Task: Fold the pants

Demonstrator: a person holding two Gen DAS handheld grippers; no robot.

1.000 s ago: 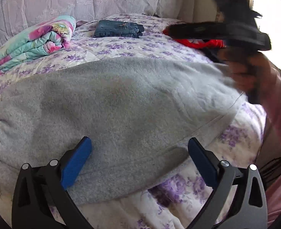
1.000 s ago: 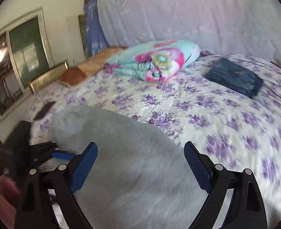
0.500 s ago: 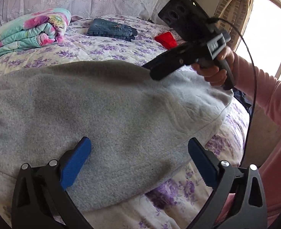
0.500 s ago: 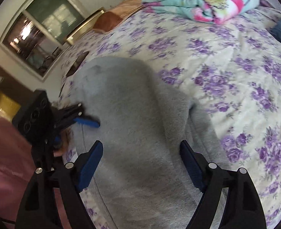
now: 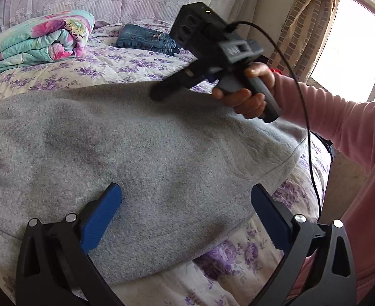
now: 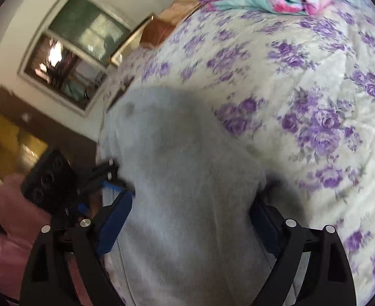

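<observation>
Grey fleece pants (image 5: 141, 140) lie spread flat on a bed with a purple-flowered cover (image 5: 126, 65). My left gripper (image 5: 185, 204) is open and empty, its blue pads just above the near edge of the pants. My right gripper (image 6: 190, 211) is open and empty, low over the pants (image 6: 187, 168), with the cloth between its pads. In the left wrist view the right gripper (image 5: 162, 93) hovers over the far right part of the pants, held by a hand in a pink sleeve. The left gripper also shows in the right wrist view (image 6: 111, 178) at the pants' left edge.
A folded flowered quilt (image 5: 37, 42) lies at the back left of the bed. Folded blue jeans (image 5: 146, 39) lie at the back middle. A curtain (image 5: 302, 25) and a bright window (image 5: 353, 46) stand to the right. The bed's edge runs along the right (image 5: 322, 173).
The right gripper has come down from above the bed to low over the pants and tilted. The left gripper has stayed open at the near edge.
</observation>
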